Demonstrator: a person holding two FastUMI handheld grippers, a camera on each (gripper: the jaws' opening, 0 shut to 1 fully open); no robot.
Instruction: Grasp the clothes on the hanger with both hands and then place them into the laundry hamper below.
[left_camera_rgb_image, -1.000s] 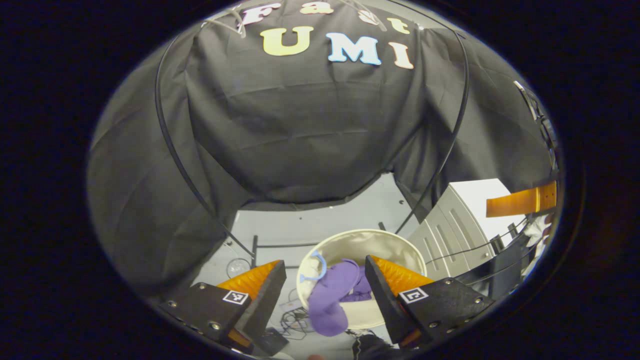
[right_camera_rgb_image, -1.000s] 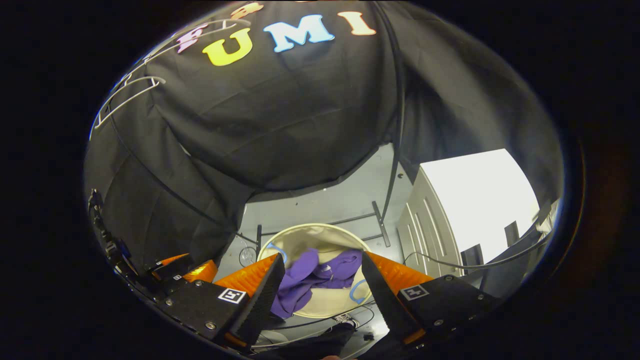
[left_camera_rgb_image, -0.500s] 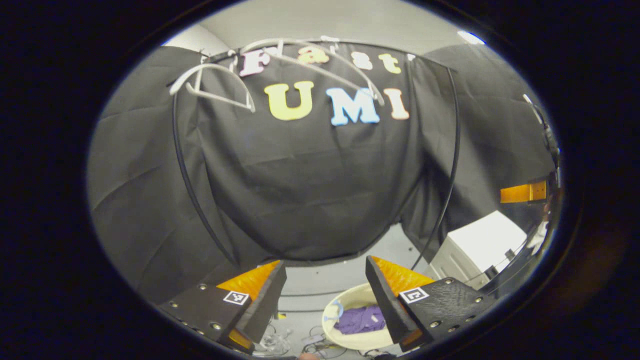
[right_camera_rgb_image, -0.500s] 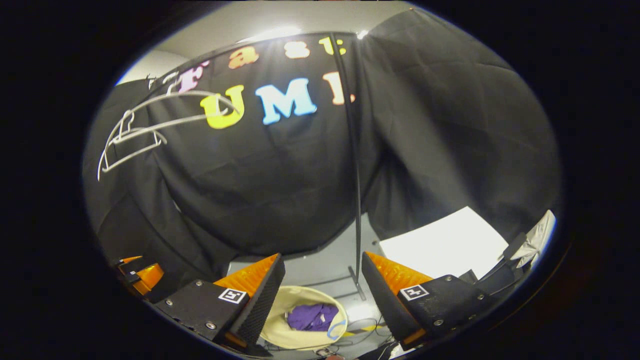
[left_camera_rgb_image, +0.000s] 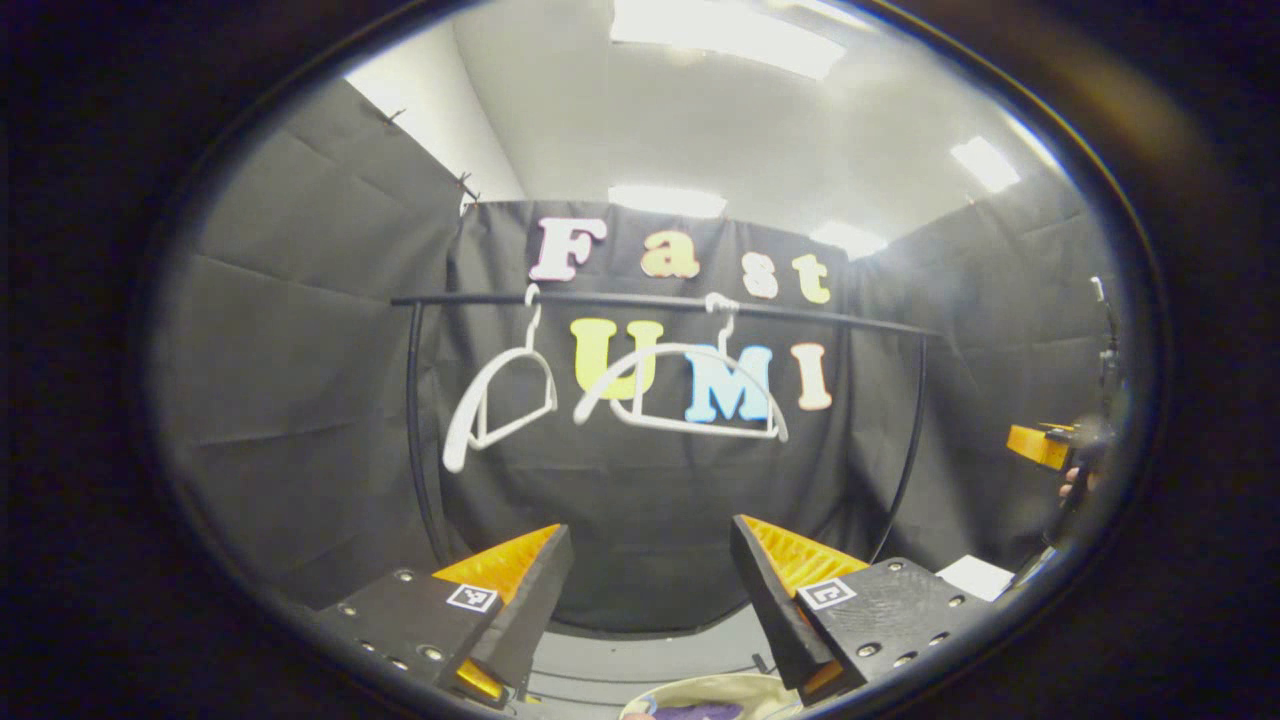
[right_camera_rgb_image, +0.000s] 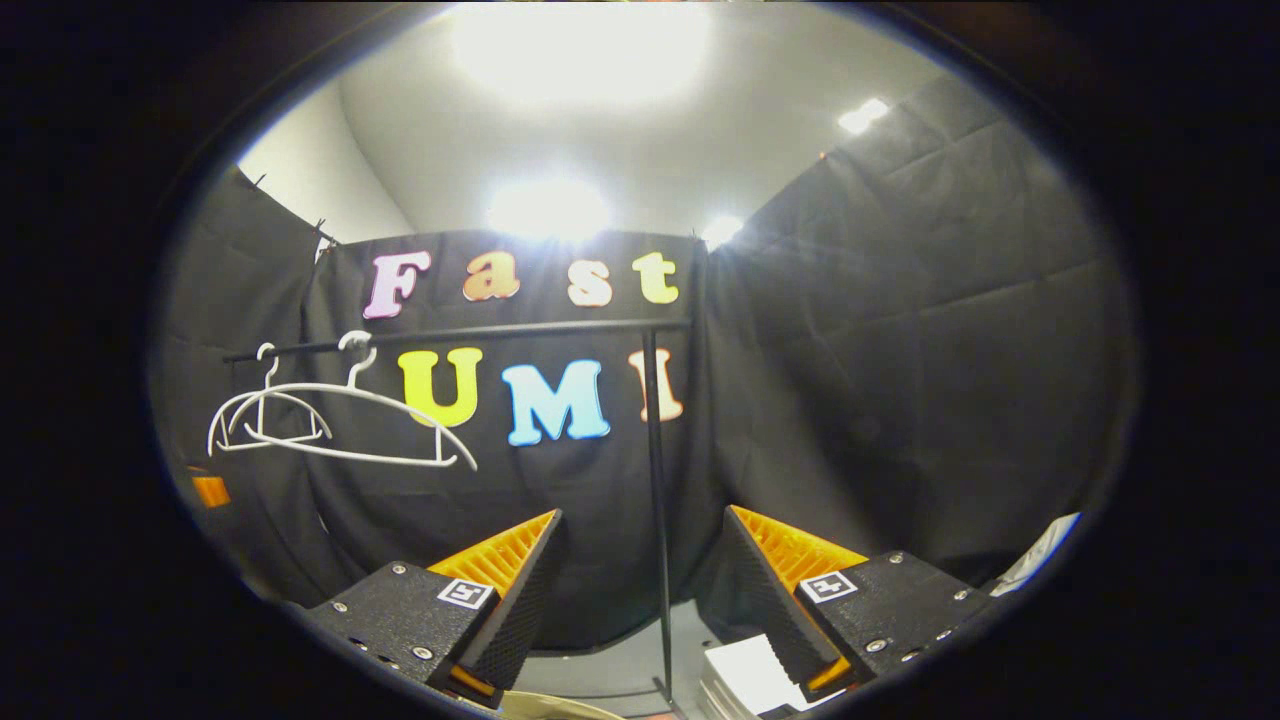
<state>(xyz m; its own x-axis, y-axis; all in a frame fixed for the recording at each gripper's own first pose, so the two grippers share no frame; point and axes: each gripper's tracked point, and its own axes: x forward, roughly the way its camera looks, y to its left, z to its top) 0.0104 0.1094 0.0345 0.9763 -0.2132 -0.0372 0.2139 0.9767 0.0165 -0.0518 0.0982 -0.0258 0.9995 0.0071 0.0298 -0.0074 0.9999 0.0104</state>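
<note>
Both the left tongs (left_camera_rgb_image: 650, 590) and right tongs (right_camera_rgb_image: 640, 580) gape wide, gripping nothing. Purple clothes (left_camera_rgb_image: 700, 712) lie in the laundry hamper (left_camera_rgb_image: 700, 690) beneath the left tongs; bare hangers (left_camera_rgb_image: 680, 395) hang ahead.

Matt black cloth wall (left_camera_rgb_image: 300, 330) — smooth white plastic hangers (left_camera_rgb_image: 680, 385) on a metal rail (left_camera_rgb_image: 650, 302).
</note>
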